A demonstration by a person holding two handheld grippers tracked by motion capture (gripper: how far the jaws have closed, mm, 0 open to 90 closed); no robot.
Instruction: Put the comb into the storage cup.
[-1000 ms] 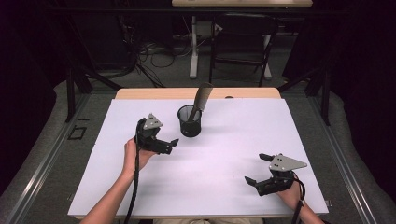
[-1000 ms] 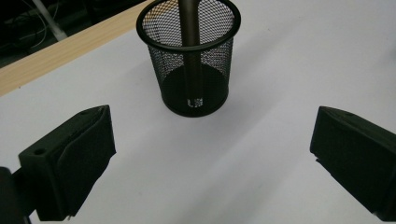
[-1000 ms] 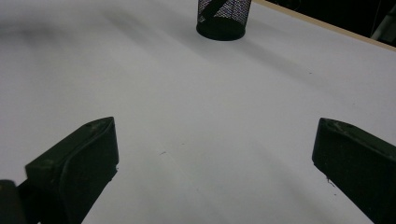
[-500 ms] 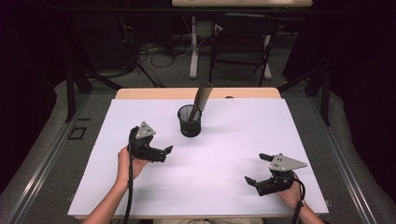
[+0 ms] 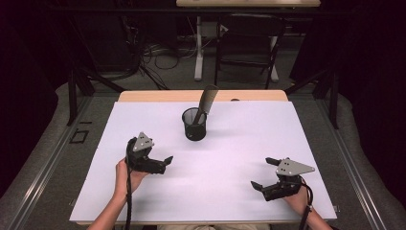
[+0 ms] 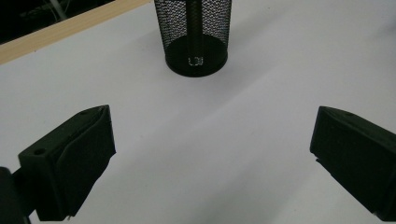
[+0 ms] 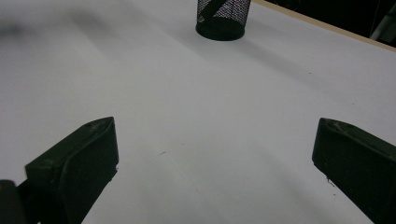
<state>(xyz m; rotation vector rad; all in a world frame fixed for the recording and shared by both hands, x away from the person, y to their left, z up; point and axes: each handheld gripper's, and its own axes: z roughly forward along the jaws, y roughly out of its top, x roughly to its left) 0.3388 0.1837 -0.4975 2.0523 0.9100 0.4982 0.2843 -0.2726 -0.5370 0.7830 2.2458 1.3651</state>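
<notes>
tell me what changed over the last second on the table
The left gripper drew back from the mesh cup toward the person's edge of the table, jaws open and empty. The right gripper stayed put and open; the cup and the dark tool leaning in it did not move.

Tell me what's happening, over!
Left gripper open, empty. Right gripper open, empty. Mesh cup upright, a dark tool leaning inside. Nothing in the way.

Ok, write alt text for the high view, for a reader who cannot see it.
A person's two hands each hold a black two-jaw gripper, left gripper and right gripper, both open and empty, low over a white-covered table. Farther back, mid-table, stands a black wire-mesh cup with a dark flat-bladed utensil leaning out of it.
</notes>
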